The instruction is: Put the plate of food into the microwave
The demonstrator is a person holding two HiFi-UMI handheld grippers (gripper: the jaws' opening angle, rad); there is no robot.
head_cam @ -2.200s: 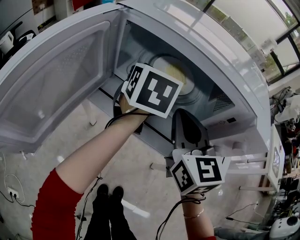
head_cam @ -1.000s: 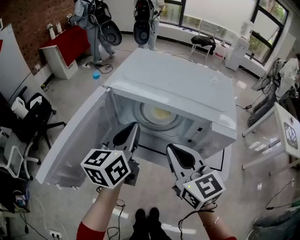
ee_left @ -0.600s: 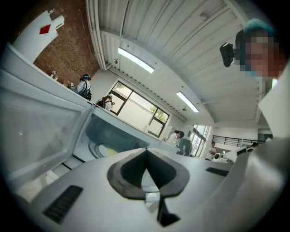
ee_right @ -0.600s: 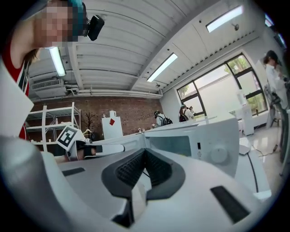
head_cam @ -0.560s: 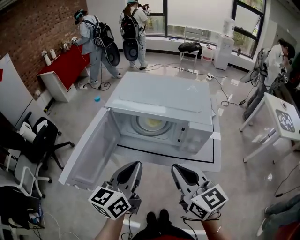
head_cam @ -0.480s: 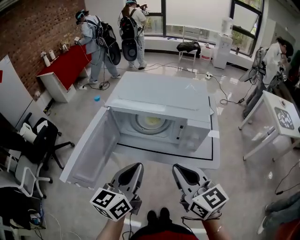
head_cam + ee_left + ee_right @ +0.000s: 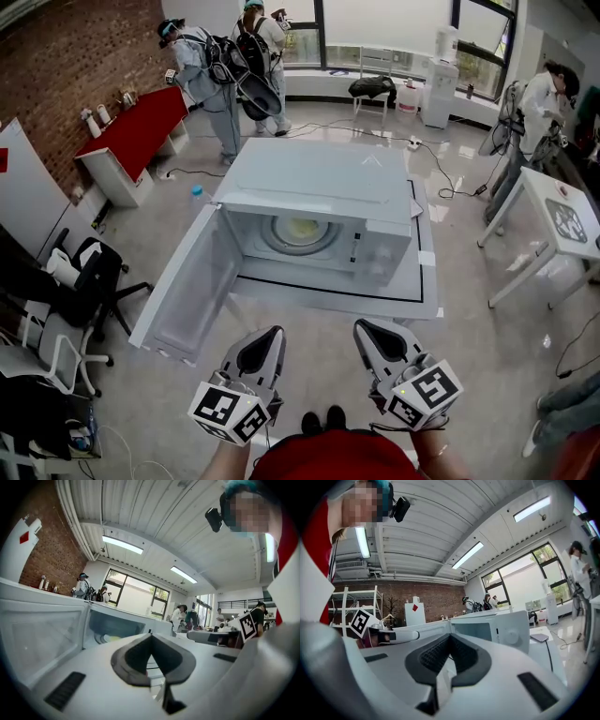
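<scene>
left claw (image 7: pixel 268 337) is pressed together with nothing between its pads, held low in front of the person's body and well apart from the oven; its own view shows the two dark pads meeting at the tip (image 7: pixel 151 637). to its right and further off, the microwave door (image 7: pixel 185 292) hangs wide open to the left side. the microwave (image 7: pixel 319 178) sits on a white bench (image 7: pixel 427 286) with its cavity facing the person. the plate of food (image 7: pixel 300 229) lies inside, flat on the round turntable, with a pale yellow heap on it, touched by neither claw. right claw (image 7: pixel 367 330) is likewise pressed shut and empty, level with the left one and just as far from the oven.

the plate looks like a stiff, glazed dish, so i judge it brittle and slick at the edge, moderately heavy, and the food on it loose enough to slide if tipped. if it had to be moved, the near rim is the place to pinch, one claw each side, keeping it level. as things lie, it seems placed, and only the door is left open
</scene>
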